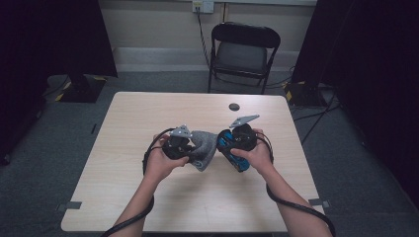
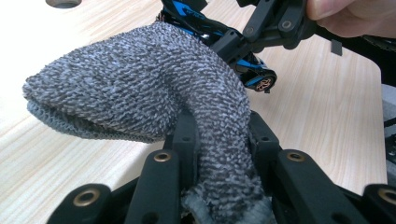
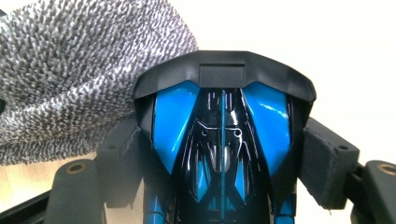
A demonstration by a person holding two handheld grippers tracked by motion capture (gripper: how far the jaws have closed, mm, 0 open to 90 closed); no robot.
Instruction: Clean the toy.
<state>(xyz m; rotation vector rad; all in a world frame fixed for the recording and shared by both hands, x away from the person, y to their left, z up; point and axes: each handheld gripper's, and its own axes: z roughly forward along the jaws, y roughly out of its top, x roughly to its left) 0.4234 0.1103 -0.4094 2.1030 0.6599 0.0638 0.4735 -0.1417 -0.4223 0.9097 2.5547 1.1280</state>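
The left gripper (image 1: 190,147) is clamped on a grey knitted sock (image 1: 203,148). In the left gripper view its two black jaws squeeze one bunched end of the sock (image 2: 154,93) between them, and the rest rises from the jaws and bends over to the left, ending in an open cuff that hangs above the tabletop (image 2: 327,116). In the high view the sock hangs just past the left gripper's tip, between the two hands and a little above the middle of the tabletop (image 1: 148,108), nearer the person's edge than the far edge.

The right gripper (image 1: 230,145) holds a blue and black toy car (image 1: 232,153). In the right gripper view the car (image 3: 222,140) sits lengthwise between the jaws, its black spoiler pointing away from the camera, and the padded jaws stand wide and press against its two flanks. The sock (image 3: 79,79) lies just beyond and left of the car's spoiler, touching or nearly touching it; I cannot tell which. In the left gripper view the car (image 2: 224,42) lies behind the sock's upper curve, one copper-coloured wheel showing at its right end, with the right gripper (image 2: 261,32) closed around it.

A small dark round insert (image 1: 234,106) sits in the tabletop near its far edge, well apart from both hands.
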